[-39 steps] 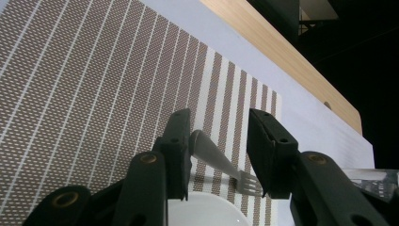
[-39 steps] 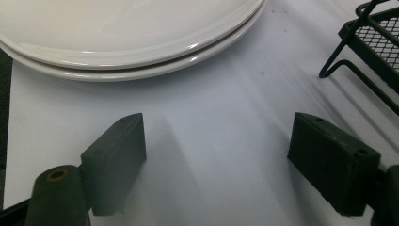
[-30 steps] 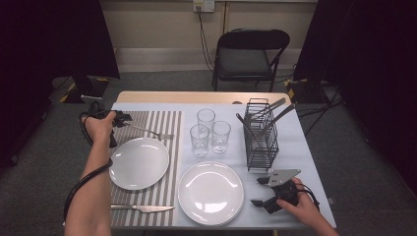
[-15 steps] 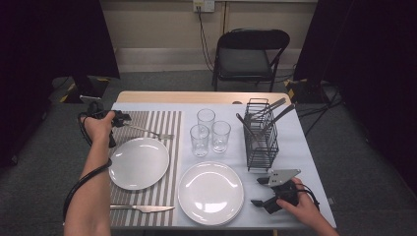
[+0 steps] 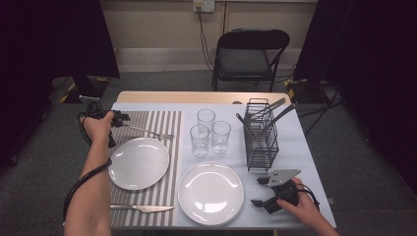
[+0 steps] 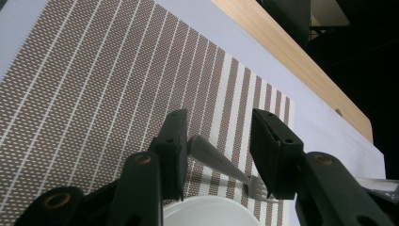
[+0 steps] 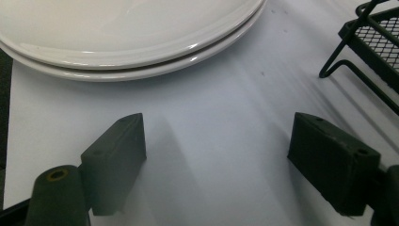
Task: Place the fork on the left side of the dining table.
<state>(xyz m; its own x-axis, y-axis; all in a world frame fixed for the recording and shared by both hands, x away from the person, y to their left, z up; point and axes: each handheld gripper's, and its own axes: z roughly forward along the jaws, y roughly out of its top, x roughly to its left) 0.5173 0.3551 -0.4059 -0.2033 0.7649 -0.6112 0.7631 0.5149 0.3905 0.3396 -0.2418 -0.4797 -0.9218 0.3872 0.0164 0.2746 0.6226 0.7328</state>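
Fork (image 5: 146,131): lies flat on the striped placemat (image 5: 162,123), left of centre in the high view, tines towards the glasses; in the left gripper view (image 6: 221,162) its handle end rests against the left-hand jaw, with a clear gap to the other jaw.
Left gripper (image 6: 219,150): jaws partly apart, straddling the fork handle without clamping it; seen at middle left of the high view (image 5: 119,119), held in the left hand (image 5: 98,127).
Left plate (image 5: 138,162): white, on the placemat just below the fork.
Knife (image 5: 141,208): lower left, along the placemat's bottom edge.
Centre plate (image 5: 210,192): white, bottom centre, on the tablecloth (image 5: 295,147).
Glasses (image 5: 210,131): three, clustered at centre.
Wire rack (image 5: 260,135): right of centre, utensils standing in it.
Right gripper (image 5: 260,191): lower right, jaws wide apart and holding nothing; in the right gripper view (image 7: 216,155) bare cloth lies between them, the plate rim (image 7: 141,52) above.
Chair (image 5: 248,54): top centre, behind the table.
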